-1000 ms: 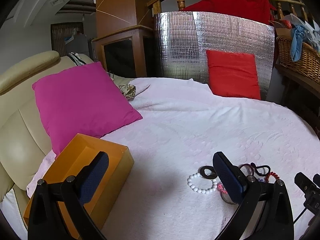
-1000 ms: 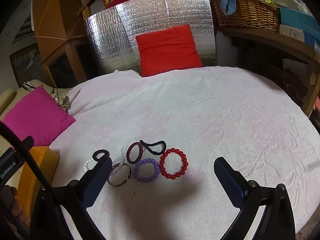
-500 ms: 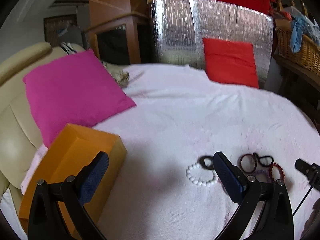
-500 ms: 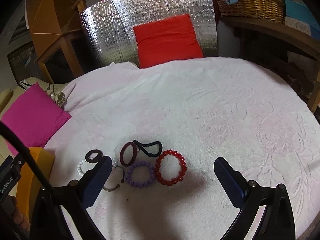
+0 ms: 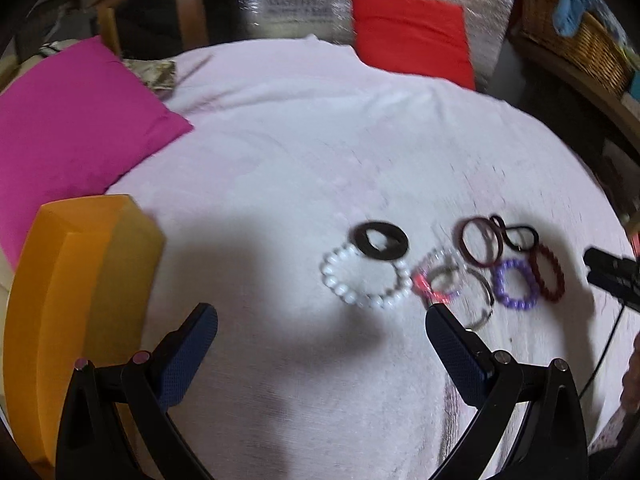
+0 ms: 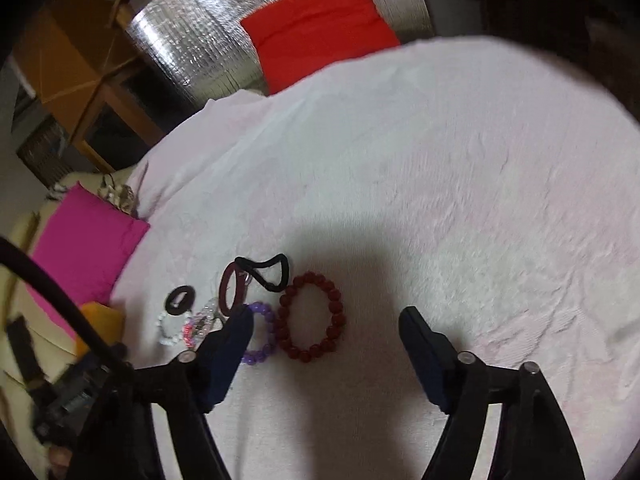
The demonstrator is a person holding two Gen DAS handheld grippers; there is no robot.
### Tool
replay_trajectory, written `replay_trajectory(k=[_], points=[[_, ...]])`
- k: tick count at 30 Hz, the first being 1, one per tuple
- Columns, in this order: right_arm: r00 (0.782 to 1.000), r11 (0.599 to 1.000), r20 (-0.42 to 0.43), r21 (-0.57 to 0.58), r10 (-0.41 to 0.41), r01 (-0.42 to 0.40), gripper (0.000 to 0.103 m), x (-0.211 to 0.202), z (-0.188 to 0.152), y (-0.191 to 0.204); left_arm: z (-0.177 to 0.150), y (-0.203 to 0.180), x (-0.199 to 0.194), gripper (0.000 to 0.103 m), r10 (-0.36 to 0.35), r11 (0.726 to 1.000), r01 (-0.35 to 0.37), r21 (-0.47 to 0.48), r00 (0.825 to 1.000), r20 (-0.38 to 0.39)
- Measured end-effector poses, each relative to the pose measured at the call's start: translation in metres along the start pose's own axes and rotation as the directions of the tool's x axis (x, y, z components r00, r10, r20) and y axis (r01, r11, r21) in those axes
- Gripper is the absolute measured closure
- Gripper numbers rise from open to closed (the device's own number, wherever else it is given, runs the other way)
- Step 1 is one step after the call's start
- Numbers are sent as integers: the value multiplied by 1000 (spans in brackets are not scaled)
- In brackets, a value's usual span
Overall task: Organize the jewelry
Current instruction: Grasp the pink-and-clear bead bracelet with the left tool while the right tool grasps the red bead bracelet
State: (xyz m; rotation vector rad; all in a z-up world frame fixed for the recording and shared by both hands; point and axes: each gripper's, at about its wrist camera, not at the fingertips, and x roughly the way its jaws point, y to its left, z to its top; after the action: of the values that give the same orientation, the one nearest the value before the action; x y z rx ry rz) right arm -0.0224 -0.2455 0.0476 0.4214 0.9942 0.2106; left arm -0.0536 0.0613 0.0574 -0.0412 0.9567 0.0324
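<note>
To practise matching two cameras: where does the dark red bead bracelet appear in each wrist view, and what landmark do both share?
Left wrist view: dark red bead bracelet lies at the right, outermost of the jewelry row, beside the purple bead bracelet.
Right wrist view: it lies low and centre, between the open fingers, purple bracelet at its left.
Shared landmark: red cushion.

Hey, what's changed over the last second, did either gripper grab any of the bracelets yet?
No. Both grippers tipped down and closed in: the right gripper now hangs open over the red bead bracelet, the left gripper open near the white bead bracelet. The jewelry and the orange box stayed where they were.
</note>
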Motion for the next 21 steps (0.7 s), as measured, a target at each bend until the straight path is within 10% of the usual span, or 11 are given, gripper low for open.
replay_trajectory(k=[5,12,21], points=[[1000,1000,-28,-10,-5,5,51,14,3,0,-3,-8,6,0,-49,999,50,16,998,-26],[991,981,-20,-147,-130,125,56,34,0,18,-8,-20,11,2,-120,991,123,46,991,-66],[964,920,58,-289,-261,267,76,49,-13,36,-8,-33,22,29,-220,972,227,55,969,-115]])
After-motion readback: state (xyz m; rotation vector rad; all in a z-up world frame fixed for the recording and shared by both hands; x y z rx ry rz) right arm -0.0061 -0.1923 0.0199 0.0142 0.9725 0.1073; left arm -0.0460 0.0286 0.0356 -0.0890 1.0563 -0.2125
